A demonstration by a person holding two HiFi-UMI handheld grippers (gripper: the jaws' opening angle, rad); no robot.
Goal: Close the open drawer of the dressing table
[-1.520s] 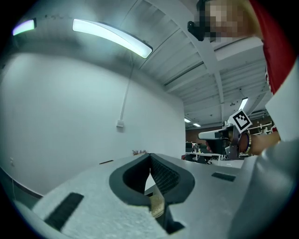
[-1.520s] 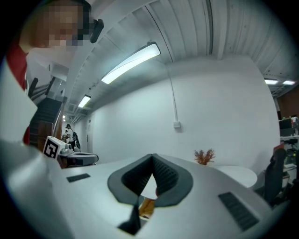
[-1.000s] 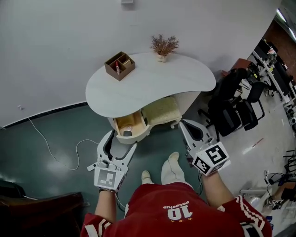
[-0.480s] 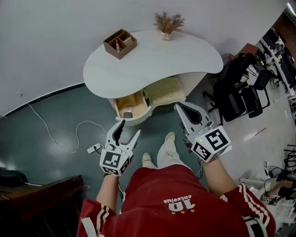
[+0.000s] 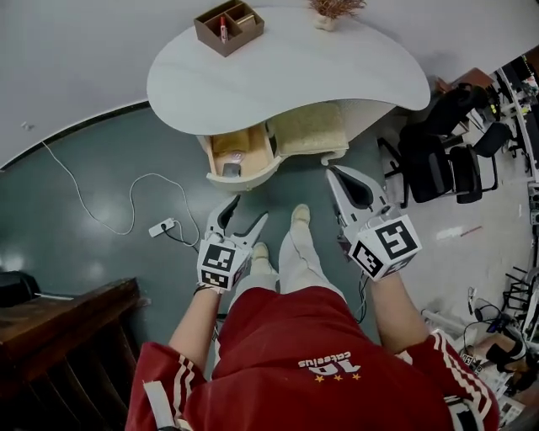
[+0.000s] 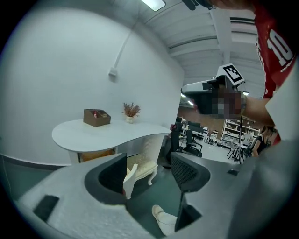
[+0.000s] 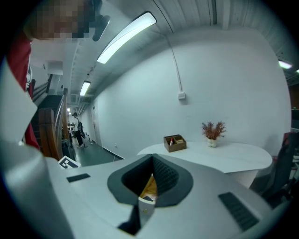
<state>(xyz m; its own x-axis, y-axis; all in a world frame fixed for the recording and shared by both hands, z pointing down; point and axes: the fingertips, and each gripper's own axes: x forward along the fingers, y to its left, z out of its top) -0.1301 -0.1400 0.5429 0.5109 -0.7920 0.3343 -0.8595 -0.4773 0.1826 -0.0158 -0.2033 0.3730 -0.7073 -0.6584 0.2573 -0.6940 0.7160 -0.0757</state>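
Note:
The white dressing table [image 5: 286, 76] stands against the wall, and its wooden drawer [image 5: 238, 156] is pulled out under the left part of the top, with small items inside. My left gripper [image 5: 246, 212] hovers short of the drawer front and apart from it; its jaws are opening and hold nothing. In the left gripper view that gripper [image 6: 149, 161] points at the table [image 6: 93, 133] and the drawer [image 6: 96, 154]. My right gripper [image 5: 344, 178] is to the right, in front of the stool, shut and empty. Its closed tips [image 7: 152, 156] face the table [image 7: 219, 156].
A cream cushioned stool [image 5: 307, 128] is tucked under the table beside the drawer. A brown organiser box [image 5: 229, 25] and a dried plant [image 5: 335, 10] sit on top. A power strip with cable [image 5: 162, 227] lies at left, black office chairs [image 5: 438, 160] at right, dark wooden furniture [image 5: 59, 320] at lower left.
Both grippers have sunk lower, the left one more, and it has rolled somewhat. The table now sits higher in the head view. The drawer stays open.

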